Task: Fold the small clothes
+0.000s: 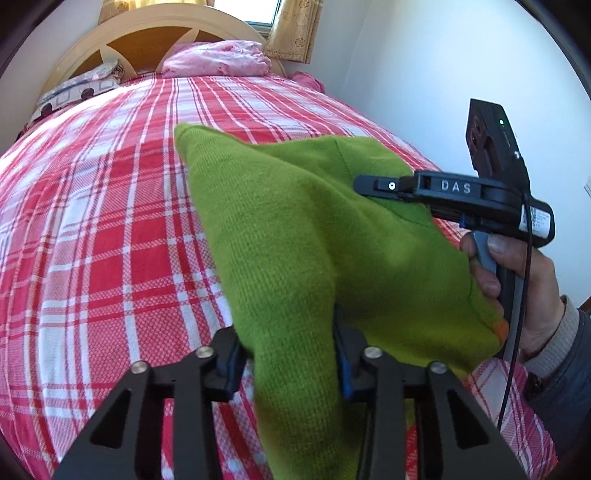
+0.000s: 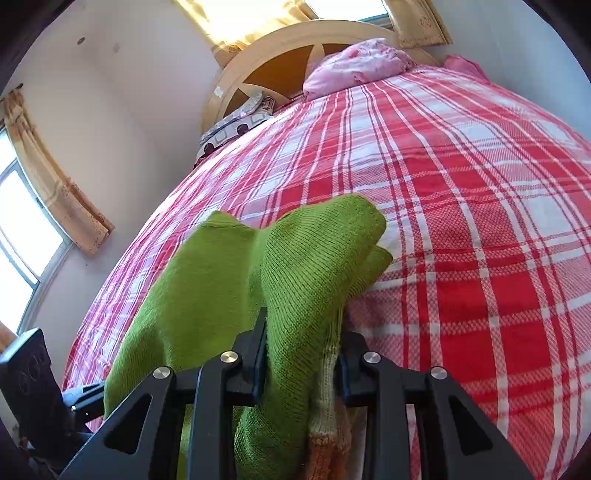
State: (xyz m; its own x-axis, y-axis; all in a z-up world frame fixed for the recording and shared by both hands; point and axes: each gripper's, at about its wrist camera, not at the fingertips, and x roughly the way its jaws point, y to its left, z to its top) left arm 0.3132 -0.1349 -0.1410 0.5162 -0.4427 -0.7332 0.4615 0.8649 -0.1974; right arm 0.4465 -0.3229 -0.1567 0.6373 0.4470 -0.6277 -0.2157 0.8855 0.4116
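We held the green sweater point(image 1: 295, 236) between both grippers above the bed point(image 1: 110, 221): our left gripper point(image 1: 291, 369) clamped one bunched edge, our right gripper point(image 2: 301, 363) pinched another, cloth draping forward beyond each.

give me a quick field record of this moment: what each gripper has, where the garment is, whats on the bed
garment: green knit piece with an orange and cream band at one edge, lifted over the bed
left gripper: shut on the green knit
right gripper: shut on the same knit, near the band
right hand: wrapped round the gripper handle
bed: red and white plaid cover
by the headboard: pink bedding, patterned pillow
fold: not yet laid flat
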